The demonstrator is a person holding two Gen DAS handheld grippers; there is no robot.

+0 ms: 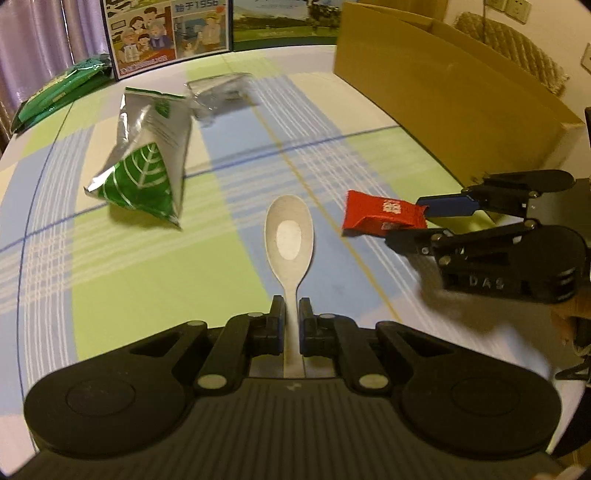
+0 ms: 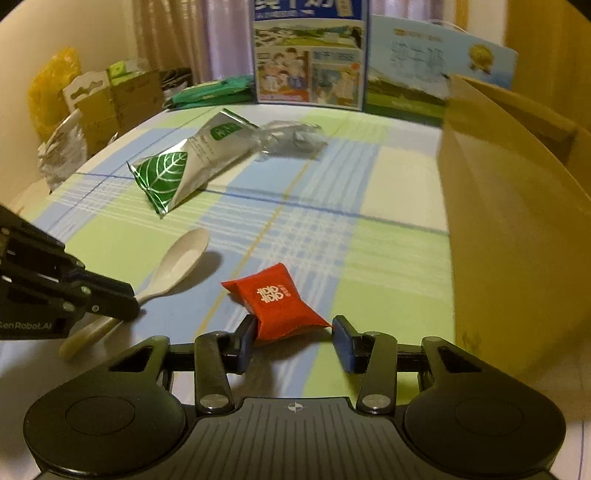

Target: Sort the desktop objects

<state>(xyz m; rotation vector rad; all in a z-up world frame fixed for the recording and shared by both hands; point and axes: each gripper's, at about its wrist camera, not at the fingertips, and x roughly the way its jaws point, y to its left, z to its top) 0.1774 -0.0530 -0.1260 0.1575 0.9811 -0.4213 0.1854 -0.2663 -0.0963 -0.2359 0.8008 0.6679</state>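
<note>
Spoon: white ceramic soup spoon (image 1: pixel 289 236), bowl up, handle clamped between the two fingers of the left gripper (image 1: pixel 291 319); its bowl hangs just above the checked tablecloth (image 1: pixel 129 280) and casts a shadow on it in the right wrist view.
Left gripper: clenched on the spoon handle, fingers close together either side of it.
Red packet: small red pillow-shaped sachet (image 2: pixel 277 301) with white characters, just to the right of the spoon, lying on the cloth.
Right gripper: (image 2: pixel 293 339) spread wide around the red packet's near end; the left finger touches the packet's edge, the right finger sits at its corner, and whether it presses there I cannot tell.
Silver-green pouch: foil bag (image 1: pixel 146 162) with a green leaf print, beyond the spoon and to its left, lying on its side.
Clear wrapper: crumpled transparent plastic (image 1: pixel 218 94), farther back than the pouch.
Cardboard box: big brown carton (image 1: pixel 443 85), to the right of the spoon, beyond the red packet.
Printed carton: box with cartoon people (image 1: pixel 166 33), standing at the far table edge, well behind the spoon.
</note>
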